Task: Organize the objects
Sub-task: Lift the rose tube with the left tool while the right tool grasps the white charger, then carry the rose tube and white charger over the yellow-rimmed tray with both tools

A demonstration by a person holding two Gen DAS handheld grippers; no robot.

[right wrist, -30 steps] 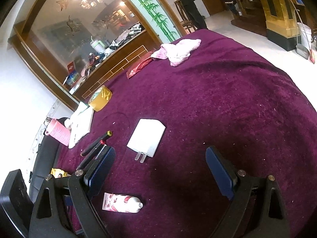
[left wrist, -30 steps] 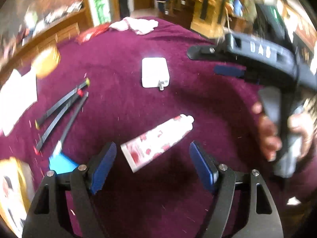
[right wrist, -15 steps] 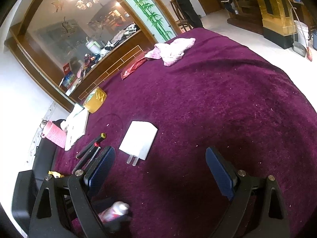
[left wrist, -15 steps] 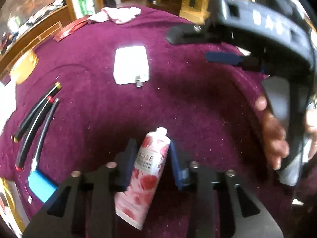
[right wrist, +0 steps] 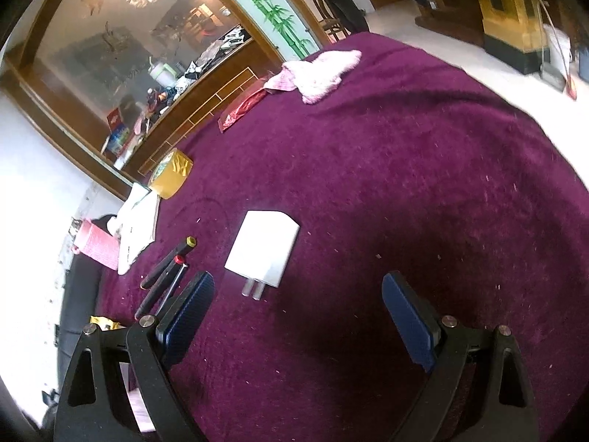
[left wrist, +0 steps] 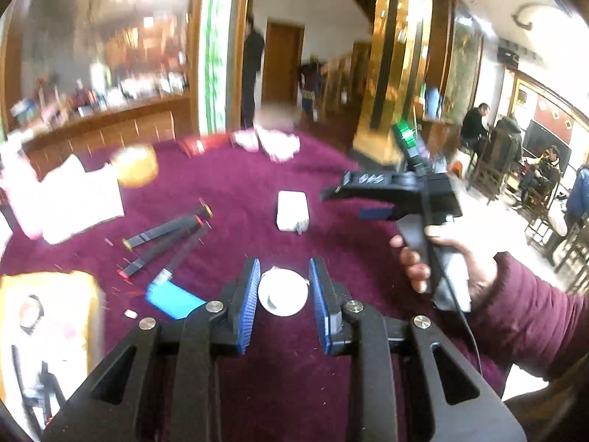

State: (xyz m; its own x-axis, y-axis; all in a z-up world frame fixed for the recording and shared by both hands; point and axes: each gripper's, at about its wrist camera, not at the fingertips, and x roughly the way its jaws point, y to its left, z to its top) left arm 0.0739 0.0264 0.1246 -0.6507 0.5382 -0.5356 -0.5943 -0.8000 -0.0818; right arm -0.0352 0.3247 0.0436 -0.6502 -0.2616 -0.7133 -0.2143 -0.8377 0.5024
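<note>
Gripping a round white tube (left wrist: 282, 292): left tool's (left wrist: 283, 294) ribbed blue pads (left wrist: 247, 296).

Wooden counter (right wrist: 206, 84), gold pillar (left wrist: 390, 55), pale floor (right wrist: 478, 48).

Charger (right wrist: 262, 248) lies on the tablecloth (right wrist: 423, 184), pens (right wrist: 165, 270) left of it.

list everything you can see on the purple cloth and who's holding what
cream tube: 1, white cap end on, between left fingers
charger plug: 1, white, cloth centre
pens: 3, black, left of plug
tape roll: 1, yellow, far left edge
pink cloth: 1, far edge
red packet: 1, beside pink cloth
blue card: 1, near pens
purple cloth: 1, covers table
left gripper: shut on cream tube
right gripper: open, empty
</note>
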